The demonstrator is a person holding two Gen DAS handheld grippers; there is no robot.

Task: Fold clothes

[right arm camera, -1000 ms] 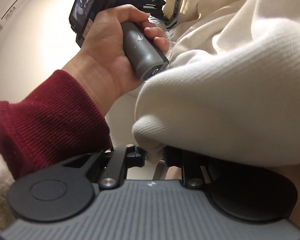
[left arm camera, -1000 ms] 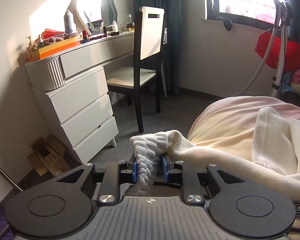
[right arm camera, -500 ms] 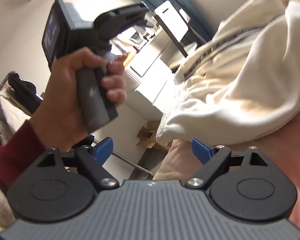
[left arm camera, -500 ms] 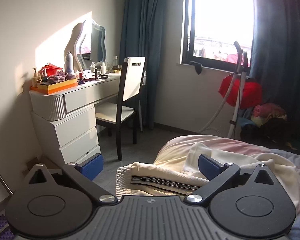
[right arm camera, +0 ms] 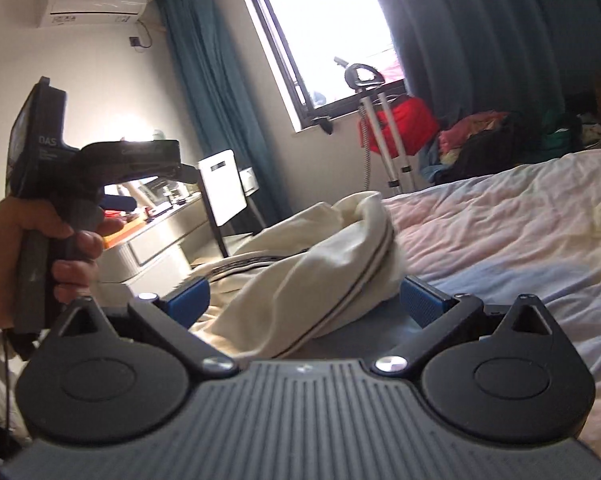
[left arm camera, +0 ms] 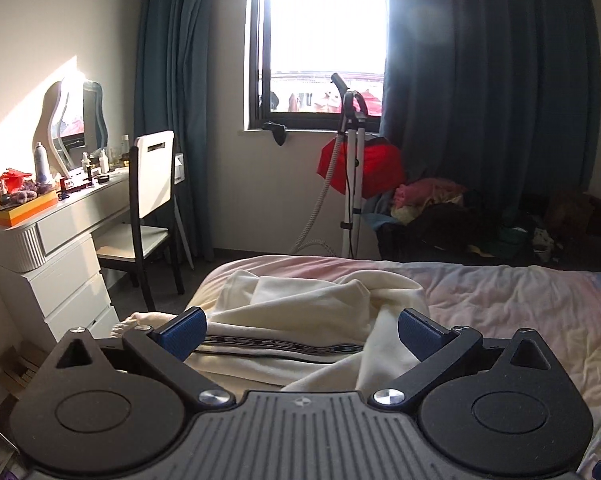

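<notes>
L gripper and R gripper: jaws spread wide, R's still opening a touch, nothing pinched. Cream garment lies bunched on bed near its corner, prob. dropped for re-gripping. Only R view shows the hand holding L tool; L view adds dresser.

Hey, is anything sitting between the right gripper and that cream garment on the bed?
Nothing visible. The right gripper is open, and the cream garment lies on the bed directly ahead.
</notes>
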